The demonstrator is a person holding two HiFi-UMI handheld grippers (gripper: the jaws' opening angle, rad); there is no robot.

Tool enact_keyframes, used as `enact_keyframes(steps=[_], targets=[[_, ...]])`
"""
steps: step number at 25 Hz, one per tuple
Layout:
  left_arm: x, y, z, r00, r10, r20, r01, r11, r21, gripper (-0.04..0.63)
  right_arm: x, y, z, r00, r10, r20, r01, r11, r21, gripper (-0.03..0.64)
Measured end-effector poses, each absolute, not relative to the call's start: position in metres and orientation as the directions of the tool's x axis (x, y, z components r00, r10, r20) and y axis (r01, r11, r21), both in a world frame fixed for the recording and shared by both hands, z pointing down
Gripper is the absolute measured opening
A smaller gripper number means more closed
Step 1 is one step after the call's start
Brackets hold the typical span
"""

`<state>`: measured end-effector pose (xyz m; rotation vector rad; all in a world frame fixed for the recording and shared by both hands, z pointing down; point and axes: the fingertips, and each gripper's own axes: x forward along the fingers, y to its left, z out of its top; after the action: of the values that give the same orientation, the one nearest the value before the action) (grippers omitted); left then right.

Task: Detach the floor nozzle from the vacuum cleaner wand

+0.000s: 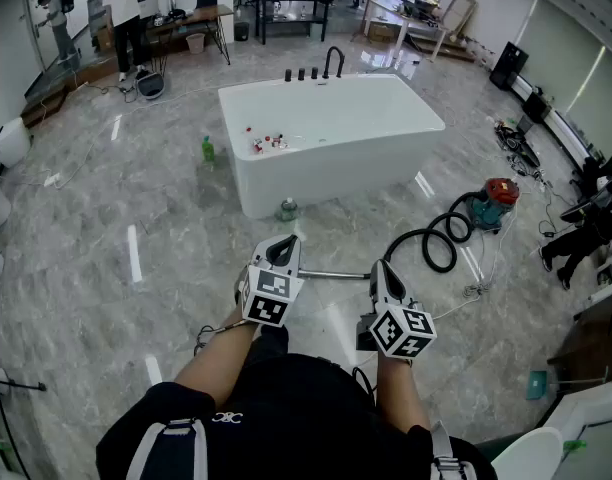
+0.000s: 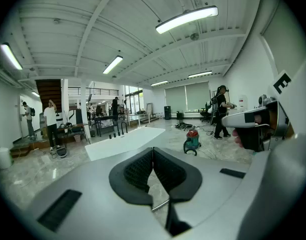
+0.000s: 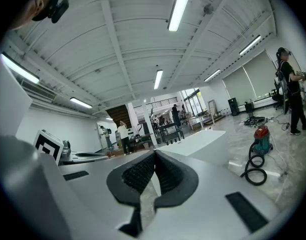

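**Left gripper** (image 1: 283, 252): jaws pressed together at the tips, nothing pinched. Through the gap behind the tips I saw floor and a thin length of the wand (image 2: 161, 204).

**Right gripper** (image 1: 383, 271): jaws likewise closed tip to tip and empty, with only floor in the gap.

**Wand** (image 1: 336, 274): slim metal tube, running crosswise from one gripper to the other in the head view. I judged it stiff, light, and smooth enough to slip or roll, so best clamped close to the joint.

**Floor nozzle**: not found in any view; it was possibly hidden behind the left gripper. I expected a bulkier plastic piece, best taken by its neck.

**Hose** (image 1: 436, 243): black and looped, leading to the vacuum cleaner (image 1: 498, 201). I judged it would drag on the wand.

**Bathtub** (image 1: 331, 138): white, well beyond.
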<state>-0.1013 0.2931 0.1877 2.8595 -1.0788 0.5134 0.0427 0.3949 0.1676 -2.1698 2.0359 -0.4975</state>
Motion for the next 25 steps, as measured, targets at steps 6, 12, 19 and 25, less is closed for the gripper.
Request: enact_keyframes(steps=[6, 12, 19, 25], targets=[[-0.065, 0.197, 0.197, 0.727, -0.599, 0.336, -0.614, -0.786, -0.074, 0.011, 0.071, 0.299, 0.178, 0.064, -0.982, 0.176, -0.944, -0.117, -0.309, 0.008], [-0.032, 0.074, 0.194, 0.743, -0.582, 0.331, -0.599, -0.799, -0.058, 0.011, 0.099, 0.181, 0.174, 0.069, -0.980, 0.185, -0.954, -0.119, -0.275, 0.008], [-0.004, -0.041, 0.217, 0.735, -0.554, 0.392, -0.600, -0.800, -0.007, 0.011, 0.123, 0.069, 0.181, 0.027, -0.981, 0.190, -0.962, -0.078, -0.262, 0.008], [0.015, -0.105, 0.253, 0.698, -0.552, 0.456, -0.606, -0.794, -0.035, 0.011, 0.140, 0.020, 0.213, 0.009, -0.956, 0.293, -0.986, -0.058, -0.158, 0.008]])
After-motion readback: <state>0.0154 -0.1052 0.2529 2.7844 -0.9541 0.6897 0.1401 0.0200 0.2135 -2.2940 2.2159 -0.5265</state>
